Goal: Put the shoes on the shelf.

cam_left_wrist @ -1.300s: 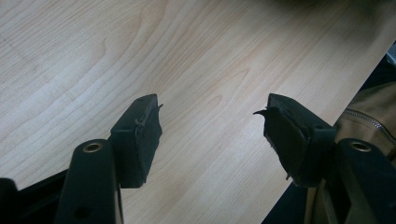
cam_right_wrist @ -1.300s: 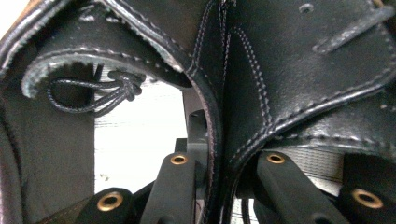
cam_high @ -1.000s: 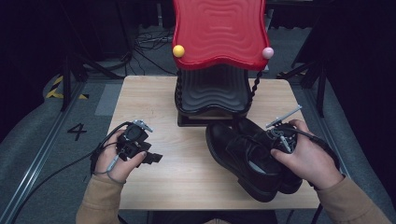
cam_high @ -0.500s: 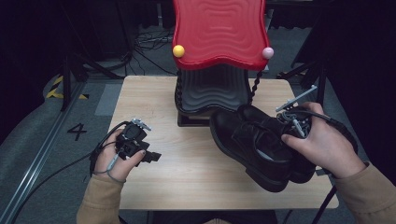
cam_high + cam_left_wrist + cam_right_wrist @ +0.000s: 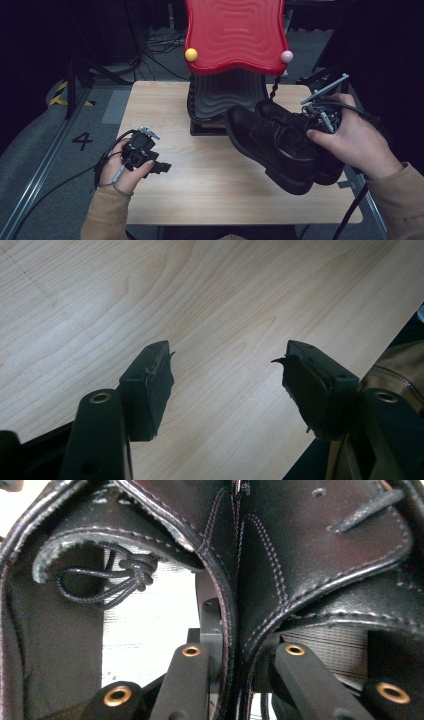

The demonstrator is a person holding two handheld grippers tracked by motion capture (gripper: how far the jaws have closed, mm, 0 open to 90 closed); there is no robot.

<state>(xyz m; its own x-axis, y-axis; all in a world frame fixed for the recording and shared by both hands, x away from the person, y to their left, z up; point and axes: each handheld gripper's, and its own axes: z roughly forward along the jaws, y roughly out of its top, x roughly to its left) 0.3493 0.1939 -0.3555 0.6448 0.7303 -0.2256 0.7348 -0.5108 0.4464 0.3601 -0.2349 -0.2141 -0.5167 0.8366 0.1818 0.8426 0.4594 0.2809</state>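
A pair of black leather shoes (image 5: 280, 145) hangs tilted above the right side of the wooden table (image 5: 210, 185), toes toward the rack. My right gripper (image 5: 311, 129) is shut on them: in the right gripper view its jaws pinch the two inner walls of the shoes (image 5: 310, 555) together at my right gripper (image 5: 235, 675). A knotted lace shows inside the left shoe. My left gripper (image 5: 162, 167) rests low over the table's left side, open, with only bare wood between its pads (image 5: 150, 390).
A shoe rack stands at the table's back middle, with a red wavy top shelf (image 5: 235, 35) and a black wavy lower shelf (image 5: 225, 95). A yellow ball (image 5: 191, 54) and a pink ball (image 5: 286, 56) cap its posts. Cables trail off the left edge.
My right hand has lifted the pair of shoes off the table, up and slightly to the right. The left hand and its gripper have stayed where they were.
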